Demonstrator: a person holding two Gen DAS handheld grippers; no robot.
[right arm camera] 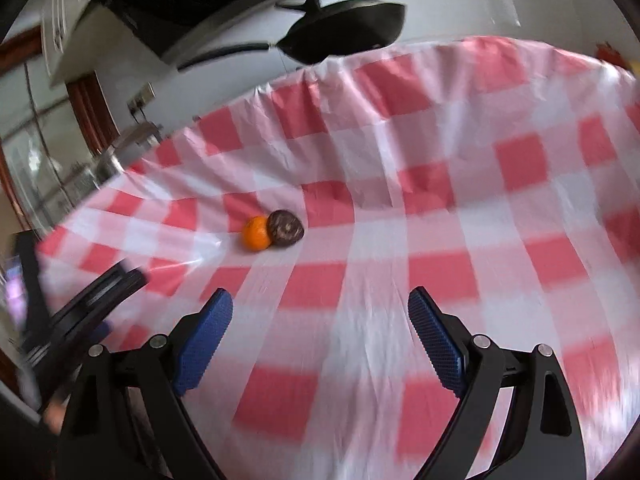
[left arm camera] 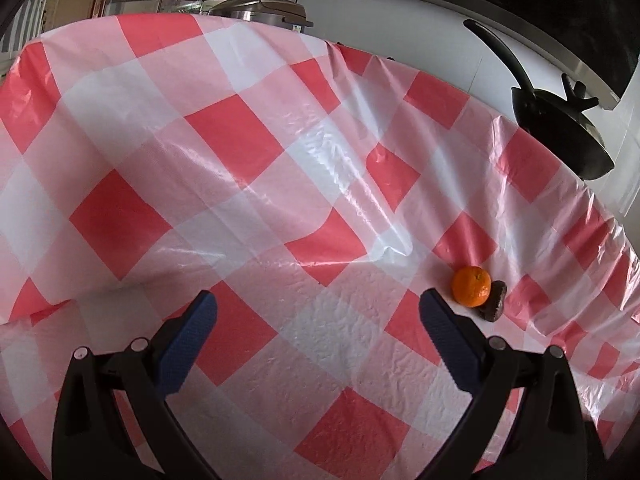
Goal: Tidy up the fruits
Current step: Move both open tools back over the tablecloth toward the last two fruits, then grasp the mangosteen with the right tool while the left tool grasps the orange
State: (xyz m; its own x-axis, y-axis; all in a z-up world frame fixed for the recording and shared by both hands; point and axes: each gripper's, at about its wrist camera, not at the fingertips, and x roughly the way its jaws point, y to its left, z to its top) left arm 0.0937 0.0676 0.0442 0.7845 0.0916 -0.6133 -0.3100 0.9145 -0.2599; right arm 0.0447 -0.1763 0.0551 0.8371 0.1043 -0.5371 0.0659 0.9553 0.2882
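Note:
An orange mandarin (left arm camera: 471, 286) lies on the red-and-white checked tablecloth (left arm camera: 248, 152), touching a dark brown avocado (left arm camera: 494, 306) behind it. My left gripper (left arm camera: 318, 300) hovers open over the cloth, its right finger just left of the mandarin, nothing between the blue pads. In the blurred right wrist view the mandarin (right arm camera: 256, 233) and avocado (right arm camera: 285, 228) sit side by side, ahead and to the left of my open right gripper (right arm camera: 320, 300). The left gripper's black body (right arm camera: 92, 300) shows at the left edge.
A black pan (left arm camera: 560, 128) with a long handle sits beyond the table's far edge on a white counter, also seen as the pan (right arm camera: 344, 28) in the right wrist view. A steel cooker (left arm camera: 260, 10) stands behind the table. The tablecloth (right arm camera: 440, 200) spreads wide and wrinkled.

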